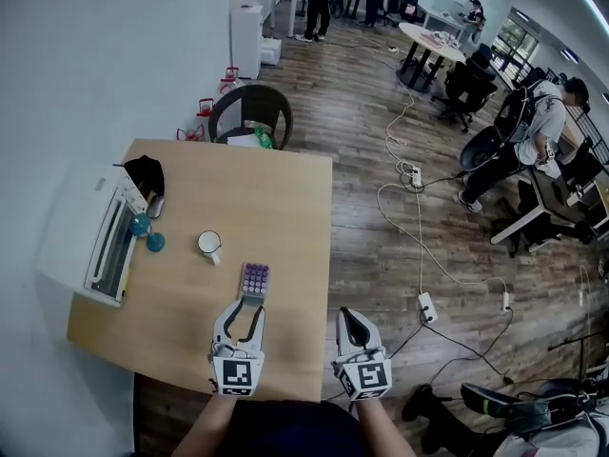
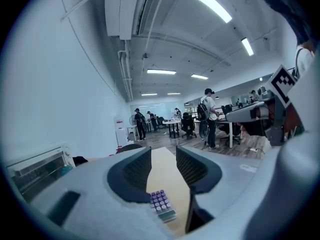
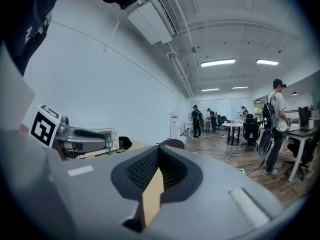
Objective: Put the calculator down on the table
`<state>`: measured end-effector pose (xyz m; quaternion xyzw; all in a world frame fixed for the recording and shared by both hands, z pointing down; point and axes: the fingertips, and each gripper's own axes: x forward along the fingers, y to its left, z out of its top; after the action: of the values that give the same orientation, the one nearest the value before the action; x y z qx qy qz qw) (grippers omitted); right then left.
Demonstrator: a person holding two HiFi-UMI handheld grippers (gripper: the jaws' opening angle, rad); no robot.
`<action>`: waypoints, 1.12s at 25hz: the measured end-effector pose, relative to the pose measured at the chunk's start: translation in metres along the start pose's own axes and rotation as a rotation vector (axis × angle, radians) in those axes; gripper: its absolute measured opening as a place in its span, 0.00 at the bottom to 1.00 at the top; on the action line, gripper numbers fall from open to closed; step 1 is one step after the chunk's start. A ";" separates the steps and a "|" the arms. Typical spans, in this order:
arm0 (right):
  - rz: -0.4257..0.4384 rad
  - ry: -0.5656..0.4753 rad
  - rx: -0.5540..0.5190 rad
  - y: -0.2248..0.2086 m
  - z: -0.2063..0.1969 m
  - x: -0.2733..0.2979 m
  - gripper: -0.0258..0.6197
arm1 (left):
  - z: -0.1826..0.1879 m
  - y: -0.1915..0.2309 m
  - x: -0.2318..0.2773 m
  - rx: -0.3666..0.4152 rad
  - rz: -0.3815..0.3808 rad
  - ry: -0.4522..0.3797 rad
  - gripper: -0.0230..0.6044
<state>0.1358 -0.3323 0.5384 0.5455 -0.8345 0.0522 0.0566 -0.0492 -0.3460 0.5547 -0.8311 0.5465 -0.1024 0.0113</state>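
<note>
Nearest, at the head view's six o'clock, the left gripper (image 1: 245,314) hung over the table's (image 1: 276,198) near edge. Its jaws stood apart with nothing between the pads. At its three o'clock the right gripper (image 1: 353,317) hung just off the table's edge, jaws closed together and empty, probably because one gripper was enough here. Just beyond the left jaws, at twelve o'clock, the calculator (image 1: 254,279) lay flat on the table, keys up and free of any grip, so it seemed already set down. Farther off, at its ten o'clock, stood a mug (image 1: 209,245).
</note>
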 end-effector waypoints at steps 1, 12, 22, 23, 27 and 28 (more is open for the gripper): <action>0.001 -0.002 0.000 0.000 0.000 0.000 0.06 | 0.005 0.003 -0.002 -0.007 0.016 -0.015 0.28; 0.000 -0.001 -0.001 0.000 0.001 0.001 0.06 | 0.011 0.029 -0.016 -0.057 0.133 -0.017 0.03; 0.000 -0.003 0.006 0.001 0.000 0.004 0.06 | 0.003 0.033 -0.013 -0.072 0.133 0.014 0.03; 0.001 -0.003 0.005 0.001 0.001 0.004 0.06 | 0.002 0.032 -0.013 -0.071 0.132 0.019 0.03; 0.000 0.001 0.006 0.000 0.000 0.004 0.06 | 0.002 0.031 -0.012 -0.061 0.137 0.024 0.03; 0.000 0.001 0.006 0.000 0.000 0.005 0.06 | 0.003 0.032 -0.012 -0.063 0.137 0.019 0.03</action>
<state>0.1342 -0.3366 0.5387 0.5459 -0.8342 0.0550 0.0554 -0.0820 -0.3486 0.5461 -0.7907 0.6051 -0.0922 -0.0132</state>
